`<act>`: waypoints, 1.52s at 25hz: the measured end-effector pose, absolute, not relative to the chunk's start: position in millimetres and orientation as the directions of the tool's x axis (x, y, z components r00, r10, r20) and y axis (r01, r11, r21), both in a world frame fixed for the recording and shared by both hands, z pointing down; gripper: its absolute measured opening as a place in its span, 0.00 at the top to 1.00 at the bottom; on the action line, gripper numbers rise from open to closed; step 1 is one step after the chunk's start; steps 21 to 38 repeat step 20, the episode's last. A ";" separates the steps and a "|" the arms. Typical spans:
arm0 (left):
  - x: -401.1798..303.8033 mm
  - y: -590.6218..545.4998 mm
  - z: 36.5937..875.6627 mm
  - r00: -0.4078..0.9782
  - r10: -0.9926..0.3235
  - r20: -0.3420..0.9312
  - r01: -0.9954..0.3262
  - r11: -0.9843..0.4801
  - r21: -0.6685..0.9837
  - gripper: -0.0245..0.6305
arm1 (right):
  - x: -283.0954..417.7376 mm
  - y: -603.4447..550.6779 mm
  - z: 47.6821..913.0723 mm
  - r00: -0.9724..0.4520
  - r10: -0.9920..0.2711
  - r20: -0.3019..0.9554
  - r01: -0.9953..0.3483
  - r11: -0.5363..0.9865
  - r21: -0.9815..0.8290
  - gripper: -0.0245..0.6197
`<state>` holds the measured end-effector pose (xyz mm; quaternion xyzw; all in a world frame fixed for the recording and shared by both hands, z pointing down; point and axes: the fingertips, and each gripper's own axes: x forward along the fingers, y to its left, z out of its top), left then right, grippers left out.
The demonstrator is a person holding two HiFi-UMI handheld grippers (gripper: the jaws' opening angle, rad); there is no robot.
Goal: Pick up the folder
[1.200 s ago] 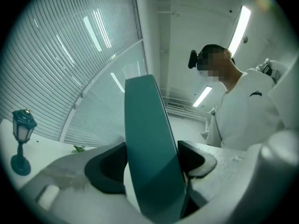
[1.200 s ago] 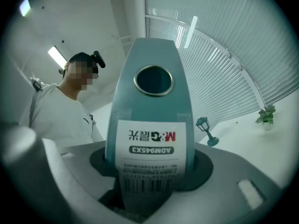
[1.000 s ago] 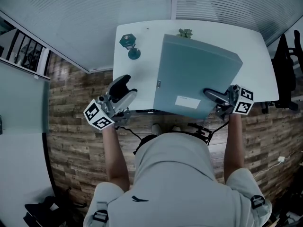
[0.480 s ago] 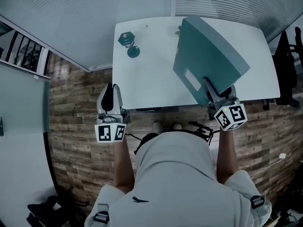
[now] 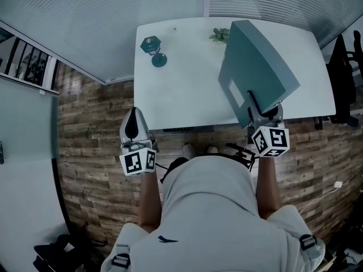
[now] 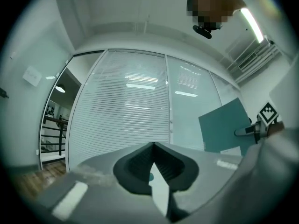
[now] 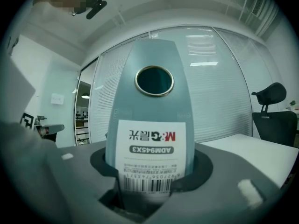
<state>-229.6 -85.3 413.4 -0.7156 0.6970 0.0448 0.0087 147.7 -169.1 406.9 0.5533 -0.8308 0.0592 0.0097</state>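
— White worktop (image 5: 176, 89) set against a wall of slatted blinds (image 5: 113, 16), with plank floor (image 5: 91, 135) around it. Where is the folder (image 5: 258, 67)?
— Between the jaws of the right tongs (image 5: 262, 111). They are clamped on the lower end of its spine. The teal folder rises from them, tilted, above the right part of the worktop.
— What does the right gripper view show?
— The spine fills the middle, going straight up from the tongs. A white label (image 7: 150, 155) with a barcode sits right in the grip, upside down. A metal-ringed finger hole (image 7: 154, 80) is further up.
— Does the folder touch the worktop?
— I cannot tell from these views.
— And the left tongs (image 5: 134, 113)?
— Closed tight with nothing in them, the jaws meeting. They are held off the near edge of the worktop, over the floor. The folder is off to their right, well apart.
— Anything else on the worktop?
— A small teal ornament (image 5: 153, 51) stands far ahead of the left tongs, near the far left corner. A little plant (image 5: 220, 35) sits beyond the folder at the far edge. An office chair (image 5: 346, 78) stands off the worktop, to the right of the right tongs.
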 end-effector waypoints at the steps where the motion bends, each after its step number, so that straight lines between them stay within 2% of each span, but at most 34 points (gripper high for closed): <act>1: -229.1 -86.1 412.5 0.029 -0.997 -0.076 -0.998 -0.033 0.052 0.96 | 147.2 -168.9 406.4 -0.391 -0.917 0.079 -0.919 0.384 -0.089 0.53; 38: -223.3 -89.2 415.5 0.084 -0.995 -0.052 -0.996 -0.086 0.037 0.96 | 138.7 -172.3 405.2 -0.417 -0.906 0.076 -0.906 0.408 -0.114 0.53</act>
